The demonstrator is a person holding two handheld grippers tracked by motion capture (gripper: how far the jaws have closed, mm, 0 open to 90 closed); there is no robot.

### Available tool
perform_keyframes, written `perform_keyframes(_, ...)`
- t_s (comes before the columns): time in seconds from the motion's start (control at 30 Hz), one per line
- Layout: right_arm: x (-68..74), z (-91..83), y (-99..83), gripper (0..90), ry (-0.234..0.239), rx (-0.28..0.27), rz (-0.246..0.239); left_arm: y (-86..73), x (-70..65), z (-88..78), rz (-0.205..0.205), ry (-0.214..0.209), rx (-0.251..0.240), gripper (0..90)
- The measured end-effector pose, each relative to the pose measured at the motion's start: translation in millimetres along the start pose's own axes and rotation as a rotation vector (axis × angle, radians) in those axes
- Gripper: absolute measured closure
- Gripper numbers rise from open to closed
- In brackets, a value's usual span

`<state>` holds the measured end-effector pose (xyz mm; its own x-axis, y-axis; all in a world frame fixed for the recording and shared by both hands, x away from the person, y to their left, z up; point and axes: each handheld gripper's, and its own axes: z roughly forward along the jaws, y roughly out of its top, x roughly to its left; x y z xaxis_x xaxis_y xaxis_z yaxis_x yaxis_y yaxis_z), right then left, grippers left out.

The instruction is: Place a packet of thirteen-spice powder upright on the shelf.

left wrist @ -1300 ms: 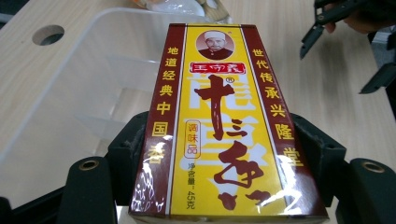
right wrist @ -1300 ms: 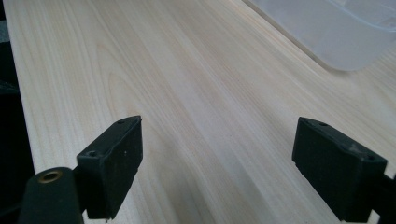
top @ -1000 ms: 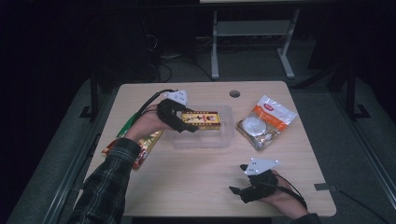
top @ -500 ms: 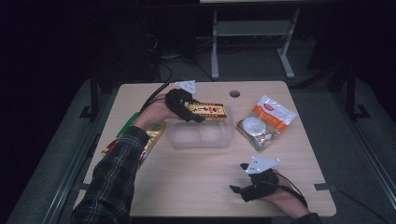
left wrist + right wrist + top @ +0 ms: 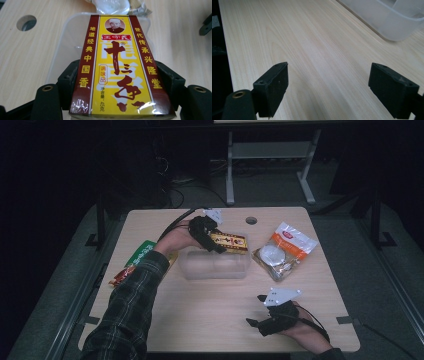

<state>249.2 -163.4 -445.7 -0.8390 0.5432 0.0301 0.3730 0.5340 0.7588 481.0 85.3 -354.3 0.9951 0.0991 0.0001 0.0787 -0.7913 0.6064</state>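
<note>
Left tool (image 5: 212, 240) clamped on yellow-and-maroon cardboard seasoning box (image 5: 117, 67), above clear plastic tub (image 5: 216, 266). Right tool (image 5: 337, 85) spread wide, gripping nothing, low over pale wooden table (image 5: 312, 50).

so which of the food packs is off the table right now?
The yellow-and-maroon box, clamped in the left gripper above the clear tub. The orange-white bag and green packet lie flat.

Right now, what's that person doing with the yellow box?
A person holds a gripper in each hand. The left gripper is clamped on a yellow and brown box, held over the far edge of a clear plastic tub in the middle of the table. The right gripper rests open near the table's front edge, holding nothing. A snack bag lies right of the tub.
</note>
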Motion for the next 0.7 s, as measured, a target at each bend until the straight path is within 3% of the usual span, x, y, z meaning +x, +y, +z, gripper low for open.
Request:
perform_keyframes(0.27, 0.7, 0.3, 0.1, 16.0, 0.006, 0.002, -0.007, -1.0, 3.1, 11.1, -0.014, -0.014, 0.023, 31.2)
perform_keyframes(0.7, 0.7, 0.4, -0.3, 16.0, 0.011, 0.005, -0.008, 2.6, 2.7, 16.3, -0.016, -0.03, -0.028, 31.1)
